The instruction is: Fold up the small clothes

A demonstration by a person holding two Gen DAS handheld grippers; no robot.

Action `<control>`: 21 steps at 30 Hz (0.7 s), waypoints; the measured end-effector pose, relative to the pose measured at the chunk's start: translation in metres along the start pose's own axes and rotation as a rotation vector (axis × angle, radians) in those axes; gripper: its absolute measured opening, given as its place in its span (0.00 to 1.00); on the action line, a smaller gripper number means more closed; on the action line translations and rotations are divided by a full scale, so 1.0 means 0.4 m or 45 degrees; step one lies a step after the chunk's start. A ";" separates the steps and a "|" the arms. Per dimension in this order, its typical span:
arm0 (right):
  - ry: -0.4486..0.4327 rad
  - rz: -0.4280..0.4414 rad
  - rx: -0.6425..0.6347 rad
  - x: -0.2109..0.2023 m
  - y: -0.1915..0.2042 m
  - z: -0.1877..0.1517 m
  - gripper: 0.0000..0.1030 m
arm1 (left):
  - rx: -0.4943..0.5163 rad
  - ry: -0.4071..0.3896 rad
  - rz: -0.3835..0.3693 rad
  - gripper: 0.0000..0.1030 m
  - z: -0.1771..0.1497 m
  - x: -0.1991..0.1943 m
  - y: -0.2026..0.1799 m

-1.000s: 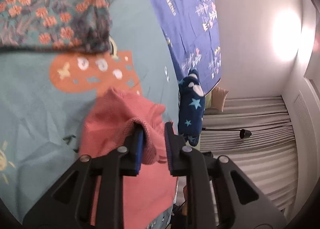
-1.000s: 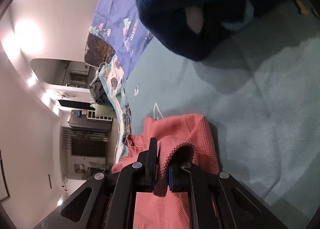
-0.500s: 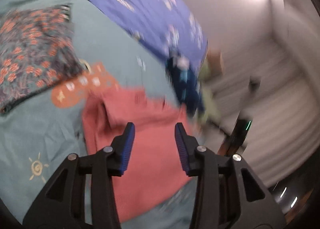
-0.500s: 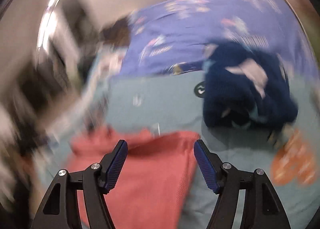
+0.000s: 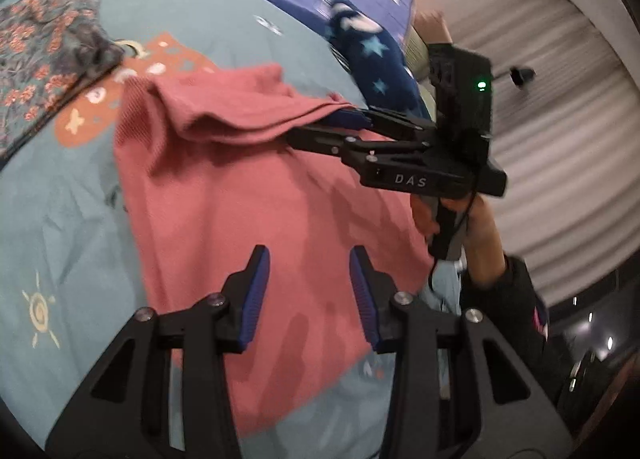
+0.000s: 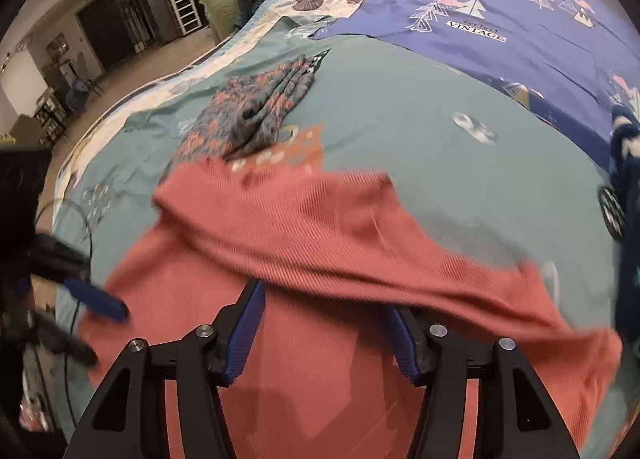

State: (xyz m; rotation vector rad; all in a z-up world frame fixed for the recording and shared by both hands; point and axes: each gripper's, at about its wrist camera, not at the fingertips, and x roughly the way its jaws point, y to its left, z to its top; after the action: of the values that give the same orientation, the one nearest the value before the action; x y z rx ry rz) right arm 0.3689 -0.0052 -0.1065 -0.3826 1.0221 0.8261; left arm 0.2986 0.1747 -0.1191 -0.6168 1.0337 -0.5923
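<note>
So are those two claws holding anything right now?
The left gripper is open, holding nothing. The right gripper is open too, slid under a fold of the red garment; no grip visible.

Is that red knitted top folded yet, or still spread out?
Partly folded: the red knitted top has its far edge doubled over, the rest flat.

Three garments lie on the bed (image 6: 400,107): one red knit (image 5: 240,195), one floral piece (image 6: 256,111), one navy starred piece (image 5: 376,59). Two sheets: teal (image 5: 60,199), purple (image 6: 500,11).
</note>
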 end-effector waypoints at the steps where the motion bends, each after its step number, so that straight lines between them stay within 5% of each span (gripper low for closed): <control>1: -0.019 -0.008 0.025 0.003 -0.008 0.019 0.54 | -0.018 -0.019 0.001 0.44 0.007 0.001 0.011; 8: -0.267 -0.169 0.281 -0.073 -0.122 0.075 0.55 | -0.178 -0.252 0.077 0.53 0.044 -0.054 0.087; 14: -0.237 -0.168 0.177 -0.152 -0.092 -0.034 0.56 | -0.312 -0.176 0.104 0.54 -0.042 -0.112 0.173; 17: -0.237 -0.071 0.162 -0.194 -0.052 -0.113 0.61 | -0.394 -0.147 0.036 0.55 -0.084 -0.108 0.206; 21: -0.221 0.054 0.189 -0.236 -0.018 -0.183 0.68 | -0.559 -0.195 -0.231 0.55 -0.122 -0.075 0.265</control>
State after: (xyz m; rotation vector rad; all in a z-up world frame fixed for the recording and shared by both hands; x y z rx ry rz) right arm 0.3059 -0.0965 -0.0613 -0.1604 0.9256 0.8009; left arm 0.2593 0.2596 -0.1950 -1.1338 0.9743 -0.4676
